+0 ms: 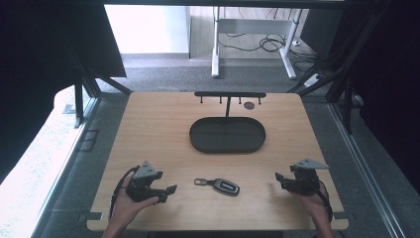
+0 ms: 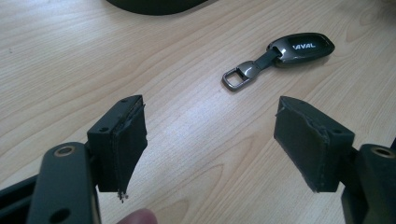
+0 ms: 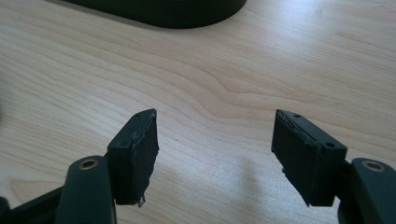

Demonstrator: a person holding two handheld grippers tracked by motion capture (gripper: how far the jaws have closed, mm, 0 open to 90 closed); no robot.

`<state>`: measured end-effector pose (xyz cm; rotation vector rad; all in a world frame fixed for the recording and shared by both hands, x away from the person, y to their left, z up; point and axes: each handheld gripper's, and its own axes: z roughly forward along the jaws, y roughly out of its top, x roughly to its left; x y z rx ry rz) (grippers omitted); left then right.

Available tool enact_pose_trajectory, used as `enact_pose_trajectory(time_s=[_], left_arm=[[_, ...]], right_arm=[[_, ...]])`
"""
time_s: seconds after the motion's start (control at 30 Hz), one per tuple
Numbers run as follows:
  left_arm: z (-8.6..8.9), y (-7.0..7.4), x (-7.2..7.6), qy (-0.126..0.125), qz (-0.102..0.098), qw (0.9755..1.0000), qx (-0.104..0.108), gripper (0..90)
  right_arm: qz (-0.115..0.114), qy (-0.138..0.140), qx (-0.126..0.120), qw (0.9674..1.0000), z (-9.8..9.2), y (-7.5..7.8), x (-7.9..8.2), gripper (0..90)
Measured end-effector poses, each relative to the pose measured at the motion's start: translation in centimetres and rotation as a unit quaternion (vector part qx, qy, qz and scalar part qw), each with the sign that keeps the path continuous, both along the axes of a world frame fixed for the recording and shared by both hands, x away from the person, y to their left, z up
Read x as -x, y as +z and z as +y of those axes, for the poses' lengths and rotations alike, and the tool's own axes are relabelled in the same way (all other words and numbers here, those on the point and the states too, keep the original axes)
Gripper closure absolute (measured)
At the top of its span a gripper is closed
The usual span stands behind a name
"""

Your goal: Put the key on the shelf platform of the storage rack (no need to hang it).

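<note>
The key fob (image 2: 299, 46) lies on the desk (image 2: 187, 116) ahead of the left gripper (image 2: 210, 140), whose jaws gape wide and empty. The right gripper (image 3: 215, 144) likewise stands wide; the dark tray (image 3: 163, 9) beyond is cut off.

Key fob (image 1: 223, 186) on the worktop (image 1: 158, 129) between left tool (image 1: 168, 191) and right tool (image 1: 279, 179), tray (image 1: 228, 135) beyond both tools, hook rack (image 1: 230, 94) behind the tray at the worktop's far edge.

one key fob (image 1: 223, 186), one tray (image 1: 228, 135), two claws (image 1: 171, 190)
</note>
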<state>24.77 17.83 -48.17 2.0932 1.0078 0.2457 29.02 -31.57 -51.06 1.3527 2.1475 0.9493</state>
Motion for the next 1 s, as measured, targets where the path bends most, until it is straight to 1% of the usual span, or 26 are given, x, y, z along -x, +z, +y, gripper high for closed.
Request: enact_pose_trajectory(time_s=[0.13,0.27,0.8,0.9,1.0], left_arm=[[-0.1,0.0,0.0,-0.001,0.0,1.0,0.0,25.6],[0.0,0.0,0.0,0.0,0.0,1.0,0.0,25.6],[0.0,0.0,0.0,0.001,0.0,1.0,-0.001,25.6],[0.0,0.1,0.1,0.004,-0.001,1.0,0.001,25.6],[-0.1,0.1,0.1,0.005,-0.002,1.0,0.0,25.6]], right_arm=[[0.003,0.004,0.003,1.0,0.0,-0.1,0.0,34.3],[0.008,0.006,-0.001,0.9999,0.0,0.0,0.0,36.3],[0.012,0.006,-0.008,0.9999,-0.3,0.0,-0.1,37.6],[0.017,0.017,-0.017,0.9996,-0.2,0.3,0.0,40.4],[0.018,0.028,-0.015,0.9993,0.2,1.1,-0.2,41.3]])
